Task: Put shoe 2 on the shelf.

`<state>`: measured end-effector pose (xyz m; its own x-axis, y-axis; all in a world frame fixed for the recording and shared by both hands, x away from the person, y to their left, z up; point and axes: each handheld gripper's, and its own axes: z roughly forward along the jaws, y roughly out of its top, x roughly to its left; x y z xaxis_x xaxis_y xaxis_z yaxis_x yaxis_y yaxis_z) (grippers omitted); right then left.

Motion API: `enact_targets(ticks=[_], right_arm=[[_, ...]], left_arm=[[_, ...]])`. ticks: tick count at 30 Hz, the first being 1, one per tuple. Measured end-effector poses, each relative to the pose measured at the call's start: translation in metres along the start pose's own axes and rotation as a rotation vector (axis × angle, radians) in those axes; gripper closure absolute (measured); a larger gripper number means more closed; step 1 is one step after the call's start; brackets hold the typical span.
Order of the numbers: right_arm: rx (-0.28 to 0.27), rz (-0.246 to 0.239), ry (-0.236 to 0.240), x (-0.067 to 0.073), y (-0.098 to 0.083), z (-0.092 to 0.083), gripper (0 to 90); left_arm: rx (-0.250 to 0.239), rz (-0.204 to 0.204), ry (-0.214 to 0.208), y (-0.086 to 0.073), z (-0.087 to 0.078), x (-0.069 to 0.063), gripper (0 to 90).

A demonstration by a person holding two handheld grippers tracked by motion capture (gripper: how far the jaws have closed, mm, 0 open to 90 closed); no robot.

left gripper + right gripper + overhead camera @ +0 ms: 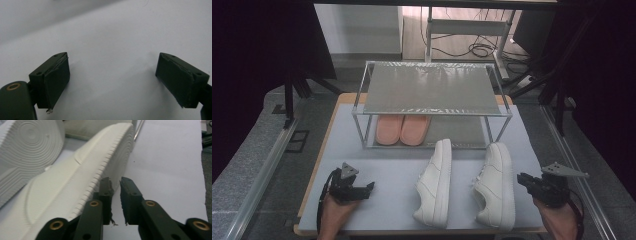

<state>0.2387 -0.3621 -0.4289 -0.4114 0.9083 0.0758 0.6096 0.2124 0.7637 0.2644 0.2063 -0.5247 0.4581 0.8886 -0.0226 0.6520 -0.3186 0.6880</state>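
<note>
The table (377, 170) is wearing a pale grey mat, and a two-tier metal rack (432, 102) is standing at the far middle of it. A pair of pink slippers (402, 130) is sitting on the rack's lower shelf, toward its left side; the top shelf is lying bare.

Two white sneakers are lying on their sides on the mat in front of the rack, soles facing right in the high view. The left sneaker (435, 184) is lying approx. at the table's centre, w/ its far end near the rack's front rail. The right sneaker (496, 186) is lying just beside it, apart from it, nearer the right edge.

The left gripper (368, 187) is hovering low over the mat at the near left, well apart from both shoes, pointing right. In the left gripper view its jaws are standing wide apart w/ nothing between them, just bare mat (112, 50) beneath.

The right gripper (522, 178) is sitting at the near right edge, pointing left toward the right sneaker. In the right gripper view the right gripper (116, 183) has its jaws nearly together, a thin gap left, gripping nothing. The tips are lying just beside the ribbed sole edge of the right sneaker (75, 187); can't tell if touching. The other sneaker's ringed sole (27, 147) is showing at upper left.
</note>
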Motion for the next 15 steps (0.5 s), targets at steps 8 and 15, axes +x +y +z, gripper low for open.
enact_targets(ticks=[8, 15], right_arm=[[0.003, -0.036, 0.053, 0.014, 0.016, -0.002, 90.0], [0.025, -0.049, 0.072, 0.019, 0.020, 0.008, 90.0]], left_arm=[[0.000, 0.001, 0.001, 0.000, 0.000, 0.000, 12.1], [-0.001, 0.002, 0.001, 0.000, 0.000, 0.000, 12.2]])
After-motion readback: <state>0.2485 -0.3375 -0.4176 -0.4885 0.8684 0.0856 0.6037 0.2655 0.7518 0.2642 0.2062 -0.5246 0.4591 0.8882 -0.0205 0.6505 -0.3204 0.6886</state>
